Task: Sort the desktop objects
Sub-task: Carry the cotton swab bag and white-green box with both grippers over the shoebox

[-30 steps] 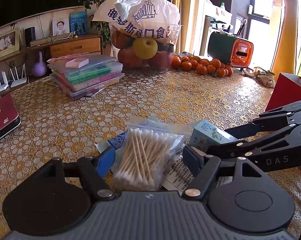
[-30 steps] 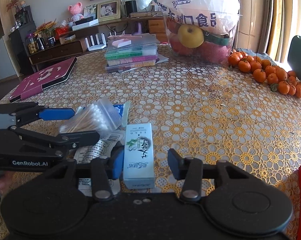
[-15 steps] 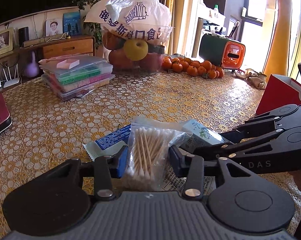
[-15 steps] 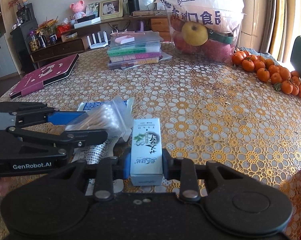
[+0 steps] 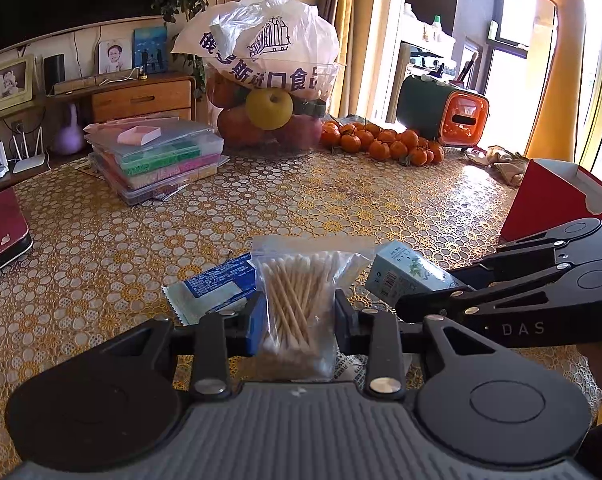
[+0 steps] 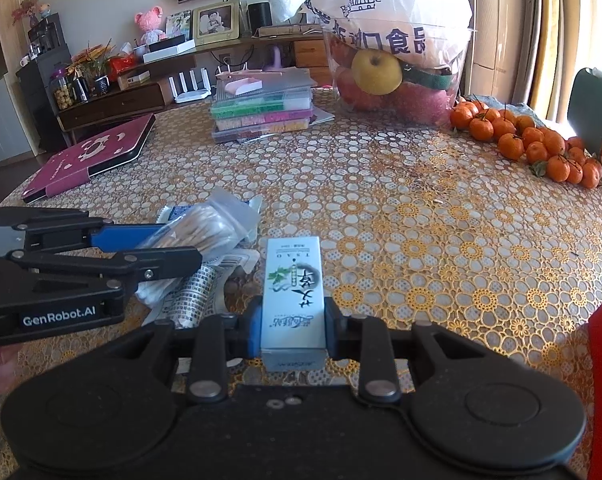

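Swab bag sits between the pads of the left gripper, whose jaws have just been closing and now press its sides. Box is clamped in the right gripper, pads tight on both sides, its far end pointing away over the table. Blue packet lies just left of the bag

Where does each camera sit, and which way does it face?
Left wrist: on the left gripper, angled down at the clear bag of cotton swabs it grips; right gripper alongside.
Right wrist: on the right gripper, clamping the small white-and-green carton; a fingertip shows.
Shared: bag, carton, lace-patterned table.
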A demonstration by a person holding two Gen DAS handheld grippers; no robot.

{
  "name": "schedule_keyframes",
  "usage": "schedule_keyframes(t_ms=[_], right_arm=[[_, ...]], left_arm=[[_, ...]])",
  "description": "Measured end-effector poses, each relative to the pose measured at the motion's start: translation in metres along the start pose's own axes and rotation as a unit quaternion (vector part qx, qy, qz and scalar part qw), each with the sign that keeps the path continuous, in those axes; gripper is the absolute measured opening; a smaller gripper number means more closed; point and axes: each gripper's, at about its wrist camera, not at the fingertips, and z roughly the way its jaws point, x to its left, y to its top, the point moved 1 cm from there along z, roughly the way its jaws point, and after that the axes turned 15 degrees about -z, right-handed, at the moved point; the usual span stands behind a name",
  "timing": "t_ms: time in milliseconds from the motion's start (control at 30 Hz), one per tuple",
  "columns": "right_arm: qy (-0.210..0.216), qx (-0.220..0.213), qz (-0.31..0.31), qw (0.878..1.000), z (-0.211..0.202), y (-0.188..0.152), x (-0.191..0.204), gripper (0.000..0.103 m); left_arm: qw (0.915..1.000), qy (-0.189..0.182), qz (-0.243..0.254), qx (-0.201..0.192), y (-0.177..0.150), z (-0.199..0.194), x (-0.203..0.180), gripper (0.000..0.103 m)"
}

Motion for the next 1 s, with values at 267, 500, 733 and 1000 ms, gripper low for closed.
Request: schedule_keyframes(t_ms=[267,500,733,1000], right_arm=[[-0.006,-0.01,-0.001,1.0,-0.029,-0.004,-0.002,0.028],[-0.008,-0.018,-0.002,1.0,-0.058,-0.011,-0.004,0.028],[-0.009,-0.028,0.002,1.0,-0.09,-0.018,-0.003,0.028],[-0.007,-0.044,-0.002,0.999,-0.127,-0.025,-0.003,0.028]], left_arm=[[0.9999,0.014,-0.005,-0.001,-0.002,-0.022,-0.022,0.033],[0.9998,0.022,0.003,0.001,-0.004,-0.045,-0.045,0.033],[0.9998,0.018,-0.009,-0.003,-0.008,-0.069,-0.065,0.033],[0.9999,0.01,-0.007,-0.004,-0.013,-0.095,-0.093,0.033]])
